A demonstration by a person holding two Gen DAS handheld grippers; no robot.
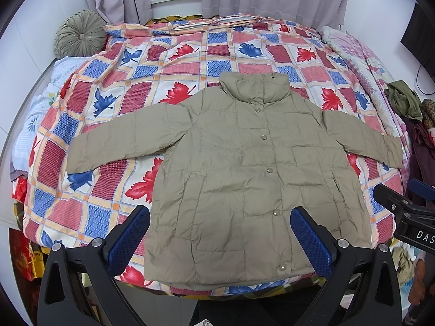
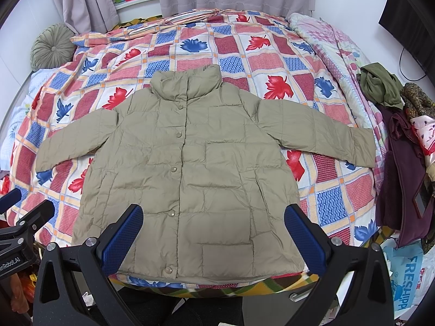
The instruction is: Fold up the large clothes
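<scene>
While both tools hang back at the near edge of the bed [image 1: 40,141], the khaki padded jacket [image 1: 244,168] lies face up and buttoned on the leaf-print quilt [image 1: 168,62], collar to the far side, hem just at the near edge. Both sleeves are spread wide to left and right, so it looks laid out flat to give clean fold lines. Up close, the left hand-held gripper [image 1: 220,237] hovers above the hem, jaws released and wide, nothing between the blue pads. Over on the right, the right hand-held gripper [image 2: 213,235] is spread too, empty, poised over the near right part of the body. Folding hasn't begun, I'd say; a sleeve looks the likely first grab. Spare clothes [image 2: 402,146] sit heaped off at the right edge, out of the way.
</scene>
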